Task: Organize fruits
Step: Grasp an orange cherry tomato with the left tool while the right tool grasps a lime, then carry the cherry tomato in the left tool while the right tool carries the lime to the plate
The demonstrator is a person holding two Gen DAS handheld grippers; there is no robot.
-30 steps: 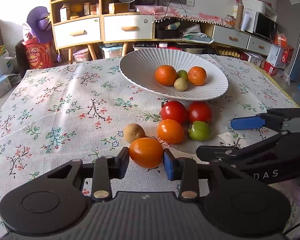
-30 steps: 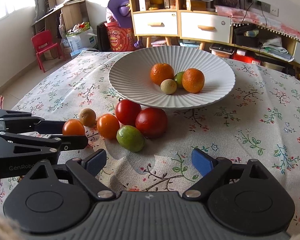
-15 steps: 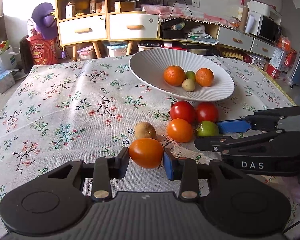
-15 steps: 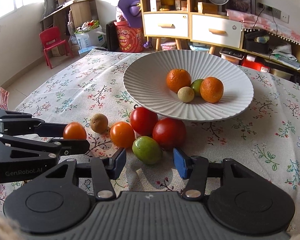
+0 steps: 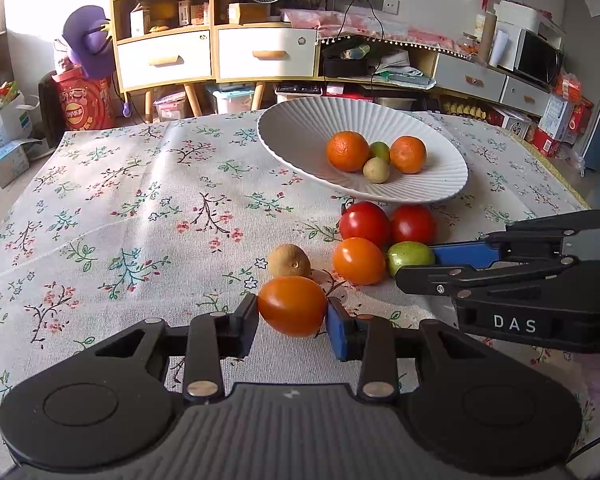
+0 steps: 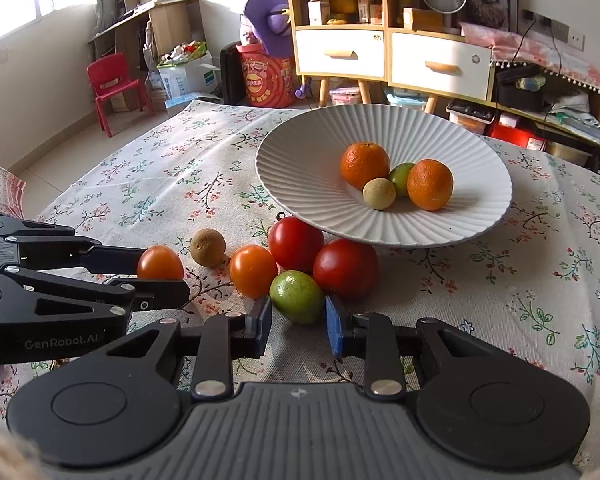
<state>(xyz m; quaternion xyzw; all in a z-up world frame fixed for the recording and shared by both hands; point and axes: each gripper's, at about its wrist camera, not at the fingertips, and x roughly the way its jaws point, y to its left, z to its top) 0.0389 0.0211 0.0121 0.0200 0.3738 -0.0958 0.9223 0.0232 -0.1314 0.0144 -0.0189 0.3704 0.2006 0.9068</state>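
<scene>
My left gripper [image 5: 292, 316] is shut on an orange tomato [image 5: 292, 311] and holds it just above the cloth; it also shows in the right wrist view [image 6: 160, 263]. My right gripper [image 6: 299, 318] has its pads on either side of a green fruit [image 6: 296, 297] lying on the cloth, narrowly open, with small gaps showing. Beside it lie a second orange tomato [image 6: 253, 270], two red tomatoes [image 6: 296, 243] [image 6: 346, 268] and a small brown fruit [image 6: 208, 247]. The white ribbed bowl [image 6: 308, 184] behind holds two oranges, a green fruit and a pale round fruit.
The table wears a floral cloth [image 5: 132, 208]. Beyond its far edge stand drawers and shelves [image 5: 220, 52], a red child's chair [image 6: 112, 92] and boxes on the floor. The right gripper's body [image 5: 532, 292] lies at the right of the left wrist view.
My right gripper moved forward and narrowed around the green fruit. My left gripper kept its hold on the orange tomato and lifted it slightly.
</scene>
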